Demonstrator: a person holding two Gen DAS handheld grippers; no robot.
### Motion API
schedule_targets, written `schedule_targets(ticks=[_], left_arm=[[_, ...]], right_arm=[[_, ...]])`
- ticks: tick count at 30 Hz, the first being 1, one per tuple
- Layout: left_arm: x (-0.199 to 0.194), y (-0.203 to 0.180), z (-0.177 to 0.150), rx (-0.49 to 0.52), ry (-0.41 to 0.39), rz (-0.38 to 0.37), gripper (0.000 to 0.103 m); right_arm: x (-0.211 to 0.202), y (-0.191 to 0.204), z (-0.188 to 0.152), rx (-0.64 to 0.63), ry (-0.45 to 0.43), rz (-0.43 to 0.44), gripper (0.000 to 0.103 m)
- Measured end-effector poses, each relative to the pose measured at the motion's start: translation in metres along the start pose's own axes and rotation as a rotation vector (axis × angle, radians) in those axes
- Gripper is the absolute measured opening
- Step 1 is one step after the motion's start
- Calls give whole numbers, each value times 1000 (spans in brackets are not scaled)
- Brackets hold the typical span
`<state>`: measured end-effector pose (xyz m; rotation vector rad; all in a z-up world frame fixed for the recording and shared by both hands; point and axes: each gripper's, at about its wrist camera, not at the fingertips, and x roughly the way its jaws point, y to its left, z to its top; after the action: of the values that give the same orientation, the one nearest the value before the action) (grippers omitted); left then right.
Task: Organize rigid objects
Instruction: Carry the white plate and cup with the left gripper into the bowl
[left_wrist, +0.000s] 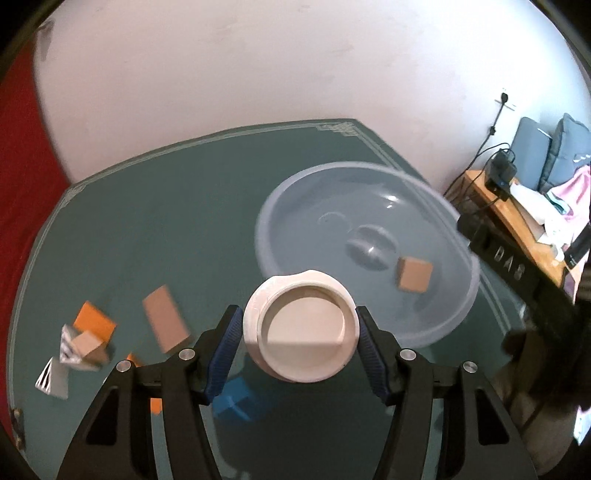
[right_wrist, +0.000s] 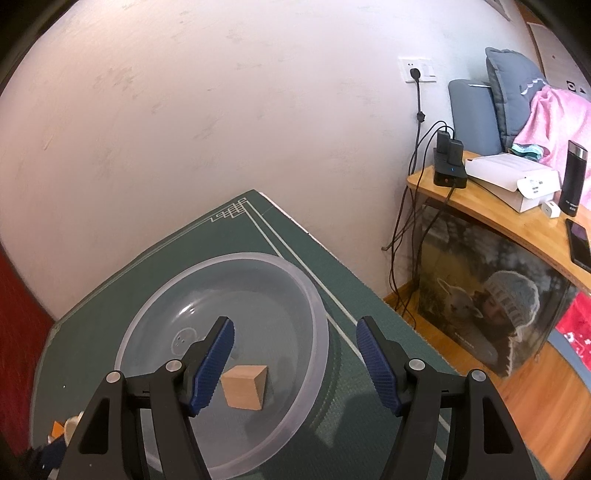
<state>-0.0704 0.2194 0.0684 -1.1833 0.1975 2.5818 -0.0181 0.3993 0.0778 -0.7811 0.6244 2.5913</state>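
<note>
My left gripper (left_wrist: 300, 325) is shut on a white round ring-shaped piece (left_wrist: 301, 328) and holds it above the green table mat, just short of the clear plastic bowl (left_wrist: 280, 206). A wooden cube (left_wrist: 414, 275) lies in the bowl. My right gripper (right_wrist: 295, 334) is open and empty, hovering over the same bowl (right_wrist: 317, 306), with the wooden cube (right_wrist: 245, 386) below and between its fingers. Loose blocks lie at the left of the mat: a brown slab (left_wrist: 165, 319), an orange block (left_wrist: 94, 321), a blue block (left_wrist: 238, 402).
The green mat (left_wrist: 166, 206) ends near a white wall. Striped and wooden pieces (left_wrist: 79, 349) lie at the mat's left. A wooden side table (right_wrist: 491, 218) with chargers, a box and a bottle stands to the right. Cables hang down the wall.
</note>
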Motion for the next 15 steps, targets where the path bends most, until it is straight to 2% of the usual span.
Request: schedule_targets(ticks=[9,13,15], left_arm=[[22,-16,24,22,-7,-26,62],[26,-9,26,0,14,-39,75],[23,-8,26,-9,6,-28,75]], right_arm=[[2,-5,2,22,-2,-14,72],[3,-7,3,31,-1,-19,72],[3,-7,2,32,0,-19,72]])
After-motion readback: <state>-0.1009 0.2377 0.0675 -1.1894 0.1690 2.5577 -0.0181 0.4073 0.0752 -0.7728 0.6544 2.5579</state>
